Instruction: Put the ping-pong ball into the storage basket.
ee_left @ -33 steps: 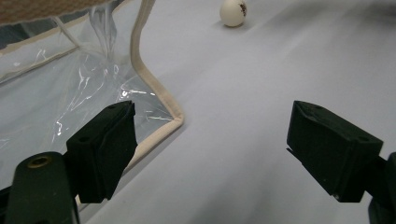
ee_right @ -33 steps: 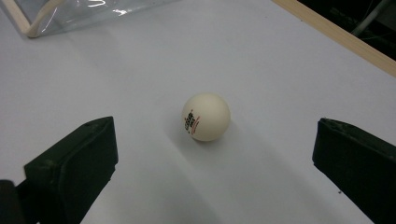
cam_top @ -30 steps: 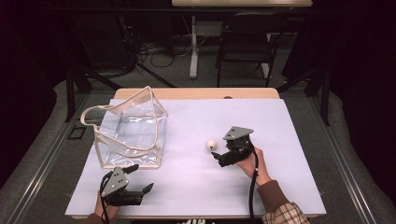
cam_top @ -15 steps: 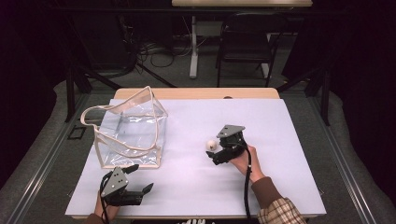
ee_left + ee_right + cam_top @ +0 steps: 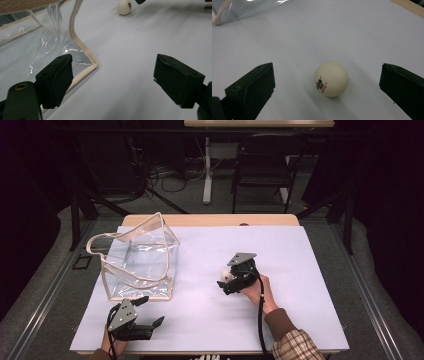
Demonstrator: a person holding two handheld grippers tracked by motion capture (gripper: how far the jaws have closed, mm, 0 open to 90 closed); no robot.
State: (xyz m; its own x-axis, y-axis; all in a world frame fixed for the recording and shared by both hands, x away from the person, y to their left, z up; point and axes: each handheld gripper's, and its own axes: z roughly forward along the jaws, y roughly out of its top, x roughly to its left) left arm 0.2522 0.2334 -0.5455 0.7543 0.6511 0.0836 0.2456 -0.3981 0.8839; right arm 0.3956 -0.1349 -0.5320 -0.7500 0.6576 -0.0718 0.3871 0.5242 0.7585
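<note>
The worktop (image 5: 310, 270) carries a pale sheet that covers nearly all of its surface, with a strip of bare wood showing along the far edge. On the left half, closer to the far-left corner than to the near edge, stands a clear plastic bag (image 5: 140, 262) with cream trim and a looped handle, its mouth gaping upward. In the left gripper view 1 trimmed bottom corner of the bag lies just beside the left-hand jaw.

The left claw (image 5: 145, 312) sits near the near-left corner of the worktop, just in front of the bag, held by a hand at the near edge. Its 2 jaws stand wide apart with nothing between them, so it is released.

The right claw (image 5: 226, 283) is around the middle of the worktop, to the right of the bag and well apart from it, held by a hand in a plaid sleeve. Its jaws are also spread, released, and touch nothing.

A white ping-pong ball (image 5: 331, 79) with a small printed logo rests on the sheet between those 2 jaws, apart from both. From above, the ball (image 5: 227, 275) lies just beside the claw's tips.
</note>
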